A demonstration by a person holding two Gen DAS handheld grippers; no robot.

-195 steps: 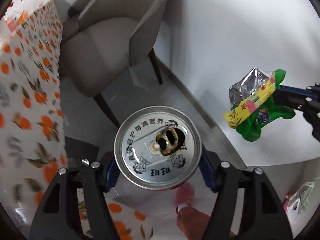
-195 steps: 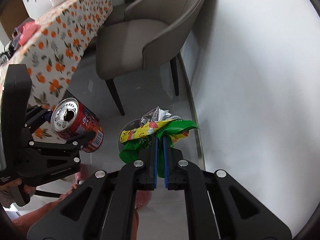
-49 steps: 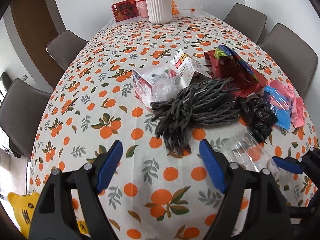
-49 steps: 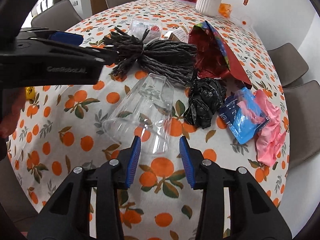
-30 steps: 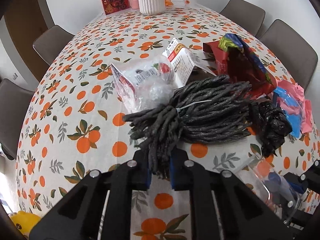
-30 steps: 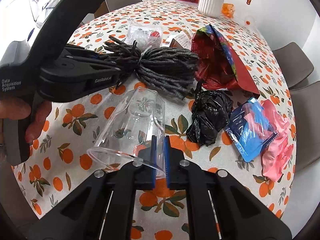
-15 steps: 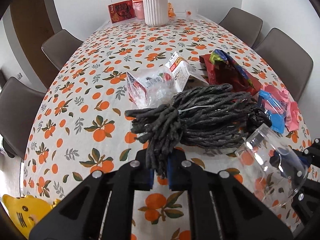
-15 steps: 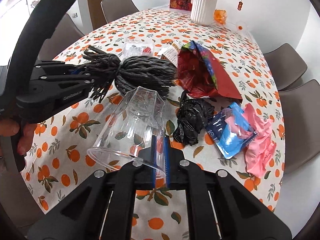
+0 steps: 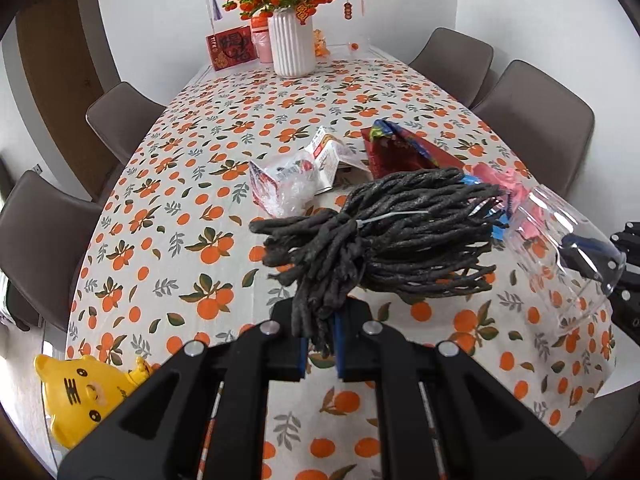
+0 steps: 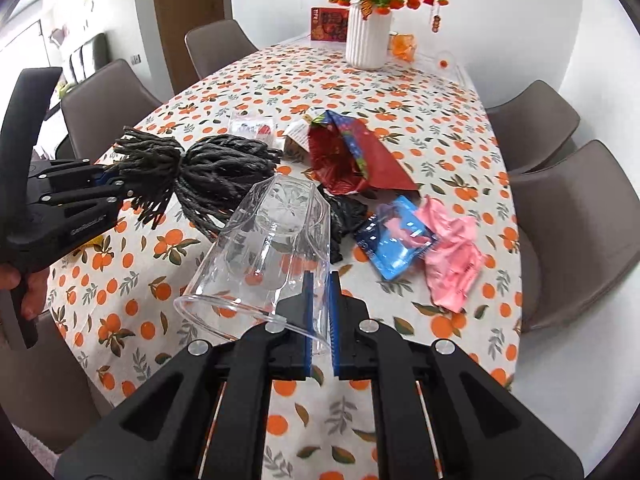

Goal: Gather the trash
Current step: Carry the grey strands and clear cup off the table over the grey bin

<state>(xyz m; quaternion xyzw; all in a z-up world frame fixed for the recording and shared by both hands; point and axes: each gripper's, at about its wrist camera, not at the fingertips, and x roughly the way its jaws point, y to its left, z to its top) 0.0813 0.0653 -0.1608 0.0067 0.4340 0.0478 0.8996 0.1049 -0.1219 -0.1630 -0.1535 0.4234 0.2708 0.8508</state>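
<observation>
My left gripper (image 9: pixel 320 332) is shut on the short end of a dark grey bundle of cords (image 9: pixel 392 236), which hangs lifted above the orange-patterned tablecloth (image 9: pixel 192 208). The right wrist view shows that same bundle of cords (image 10: pixel 208 172) at the left, held by the left gripper (image 10: pixel 116 184). My right gripper (image 10: pixel 319 292) is shut on the wall of a clear plastic cup (image 10: pixel 264 248), raised off the table and lying on its side. The clear plastic cup (image 9: pixel 560 248) also appears at the right edge of the left wrist view.
Left on the table are a red foil bag (image 10: pixel 352 156), a black plastic bag (image 10: pixel 344 216), a blue packet (image 10: pixel 396 240), a pink wrapper (image 10: pixel 456 256), a clear packet (image 9: pixel 280 184) and a small carton (image 9: pixel 332 156). A white vase (image 9: pixel 290 46) stands at the far end. Grey chairs (image 10: pixel 576 232) ring the table.
Both grippers have risen and drawn back from the table, the left carrying the cord bundle, the right carrying the cup. More of the table and the vase has come into view.
</observation>
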